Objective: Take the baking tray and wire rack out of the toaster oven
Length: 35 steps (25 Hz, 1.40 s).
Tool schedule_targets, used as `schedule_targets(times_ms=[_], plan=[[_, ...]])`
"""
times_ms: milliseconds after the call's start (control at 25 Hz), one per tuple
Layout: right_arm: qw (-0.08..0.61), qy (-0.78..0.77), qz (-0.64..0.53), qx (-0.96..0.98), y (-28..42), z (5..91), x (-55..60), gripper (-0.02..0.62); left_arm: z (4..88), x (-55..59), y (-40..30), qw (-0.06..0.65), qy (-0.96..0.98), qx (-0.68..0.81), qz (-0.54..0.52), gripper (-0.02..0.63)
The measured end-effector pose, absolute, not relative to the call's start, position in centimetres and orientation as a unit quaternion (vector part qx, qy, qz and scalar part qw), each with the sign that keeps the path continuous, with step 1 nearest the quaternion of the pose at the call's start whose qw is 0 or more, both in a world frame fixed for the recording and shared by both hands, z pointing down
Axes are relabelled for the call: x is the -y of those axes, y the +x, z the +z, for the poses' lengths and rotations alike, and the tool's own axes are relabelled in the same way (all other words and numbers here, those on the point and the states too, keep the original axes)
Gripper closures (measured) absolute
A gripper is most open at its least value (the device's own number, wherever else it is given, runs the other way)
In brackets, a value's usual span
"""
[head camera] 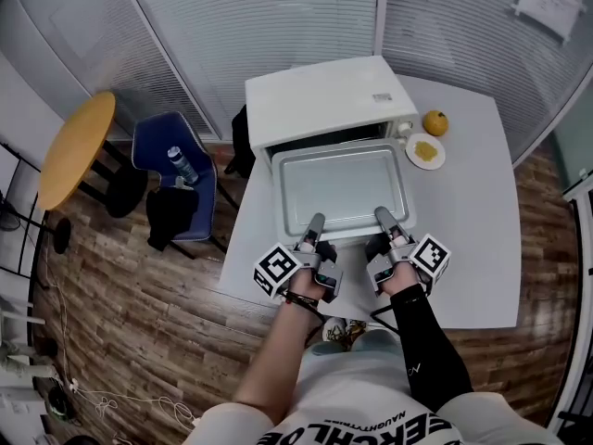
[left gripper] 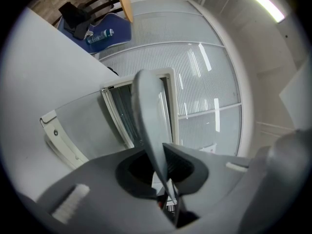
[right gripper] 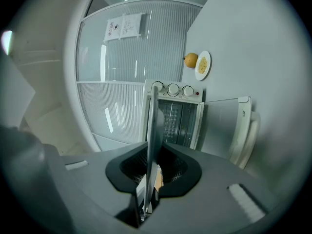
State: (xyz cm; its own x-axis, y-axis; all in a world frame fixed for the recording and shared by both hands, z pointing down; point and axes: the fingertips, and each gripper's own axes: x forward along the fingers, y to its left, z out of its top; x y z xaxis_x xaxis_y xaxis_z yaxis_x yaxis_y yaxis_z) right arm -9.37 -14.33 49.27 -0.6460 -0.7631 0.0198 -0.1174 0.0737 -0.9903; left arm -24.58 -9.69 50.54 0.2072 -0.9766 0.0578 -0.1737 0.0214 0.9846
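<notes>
Now, left gripper [head camera: 317, 221]: pinching baking tray [head camera: 343, 179] rim;
right gripper [head camera: 382, 214]: pinching same rim;
toaster oven [head camera: 324, 95]: just behind tray

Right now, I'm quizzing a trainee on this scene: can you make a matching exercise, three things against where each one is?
Things
1. baking tray
2. orange
3. bottle

Places
A. on the blue chair
B. clamped at its near edge by the left tongs and the right tongs
C. on the white table, right of the toaster oven

Pairs: 1-B, 2-C, 3-A.
</notes>
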Motion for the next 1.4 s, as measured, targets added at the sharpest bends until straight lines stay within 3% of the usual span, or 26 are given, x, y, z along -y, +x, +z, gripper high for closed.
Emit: schedule_targets(times_ms=[720,1400], plan=[[0.301,-0.359,-0.571,-0.674,-2.0,48.0,15.1,0.554,49.0,11.8,-17.5,0.521,0.637,0.454,-0.342,0.528],[0.311,-0.349,-0.587,-0.661,12.2,49.0,20.8,0.554,49.8,17.1,-2.8,0.524,0.647,0.457,-0.313,0.523]])
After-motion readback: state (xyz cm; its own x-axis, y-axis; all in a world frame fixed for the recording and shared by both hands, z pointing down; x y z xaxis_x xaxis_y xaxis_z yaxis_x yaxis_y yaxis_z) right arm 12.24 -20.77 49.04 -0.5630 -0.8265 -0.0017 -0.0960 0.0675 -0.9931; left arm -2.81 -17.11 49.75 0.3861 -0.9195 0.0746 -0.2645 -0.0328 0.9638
